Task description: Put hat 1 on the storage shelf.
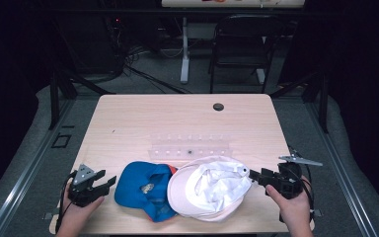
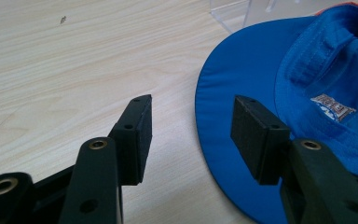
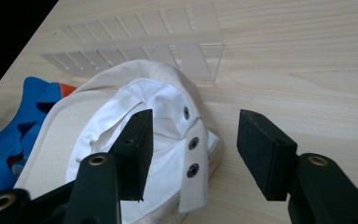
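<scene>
A blue cap (image 1: 143,187) lies upside down near the table's front edge, its brim toward the left. A white cap (image 1: 209,190), also upside down, overlaps its right side. My left gripper (image 1: 106,178) hovers just left of the blue brim, open. In the left gripper view the jaws (image 2: 192,105) straddle the edge of the blue cap (image 2: 317,79) without pressing on it. My right gripper (image 1: 255,177) is open at the white cap's right edge. In the right gripper view it (image 3: 196,121) stands over the white cap (image 3: 158,102) and its snap strap (image 3: 193,158).
A clear plastic rack (image 1: 190,146) lies flat just behind the caps, mid-table. A round cable hole (image 1: 218,106) sits near the table's far edge. Beyond the table stand a black chair (image 1: 242,44) and a white post (image 1: 184,49).
</scene>
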`<state>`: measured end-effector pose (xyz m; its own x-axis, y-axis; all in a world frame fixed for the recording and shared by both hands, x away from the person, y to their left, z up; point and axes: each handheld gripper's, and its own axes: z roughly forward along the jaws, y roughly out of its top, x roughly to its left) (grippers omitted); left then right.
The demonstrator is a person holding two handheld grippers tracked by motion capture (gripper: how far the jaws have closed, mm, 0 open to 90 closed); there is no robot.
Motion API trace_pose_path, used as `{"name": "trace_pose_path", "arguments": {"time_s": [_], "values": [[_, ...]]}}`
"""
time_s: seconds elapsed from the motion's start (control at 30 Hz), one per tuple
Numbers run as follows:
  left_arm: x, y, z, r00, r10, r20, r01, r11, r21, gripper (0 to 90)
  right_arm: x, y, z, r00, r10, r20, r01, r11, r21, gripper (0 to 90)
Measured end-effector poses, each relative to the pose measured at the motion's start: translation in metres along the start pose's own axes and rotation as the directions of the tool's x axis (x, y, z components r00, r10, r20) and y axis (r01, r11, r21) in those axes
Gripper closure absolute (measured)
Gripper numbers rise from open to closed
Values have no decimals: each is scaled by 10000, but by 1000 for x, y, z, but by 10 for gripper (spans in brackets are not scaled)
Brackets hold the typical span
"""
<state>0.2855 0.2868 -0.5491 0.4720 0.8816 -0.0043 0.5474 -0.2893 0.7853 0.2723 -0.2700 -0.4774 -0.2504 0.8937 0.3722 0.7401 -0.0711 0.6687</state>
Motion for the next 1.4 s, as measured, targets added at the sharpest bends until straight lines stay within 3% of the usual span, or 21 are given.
{"name": "trace_pose_path", "arguments": {"time_s": [0.23,0.5,0.67,0.87,1.0,1.13,1.17,1.4], "values": [[1,-1,-2,10000,81,46,-81,9999,66,485,6,7,17,9999,55,111,-64,9966,816,451],[1,-2,0,10000,67,38,-67,10000,57,485,-2,11,34,9978,349,559,-439,9846,1695,448],[2,-2,-1,10000,81,22,-81,9999,74,485,-6,13,42,9980,599,208,-629,9749,2136,448],[2,-2,0,9999,111,13,-111,9998,147,485,-9,18,55,9940,1089,-128,-999,9480,3022,477],[3,-2,0,10000,72,25,-73,9999,139,485,-9,17,62,9952,970,-102,-869,9295,3584,509],[3,-3,0,10000,27,26,-27,9999,115,483,-9,16,66,9950,983,-161,-846,9191,3849,557],[3,-3,0,10000,42,21,-43,9999,127,483,-8,16,68,9959,897,-115,-774,9116,4038,608],[3,-2,0,10000,94,-9,-94,9998,166,483,1,19,64,9991,423,-21,-373,9015,4312,751]]}}
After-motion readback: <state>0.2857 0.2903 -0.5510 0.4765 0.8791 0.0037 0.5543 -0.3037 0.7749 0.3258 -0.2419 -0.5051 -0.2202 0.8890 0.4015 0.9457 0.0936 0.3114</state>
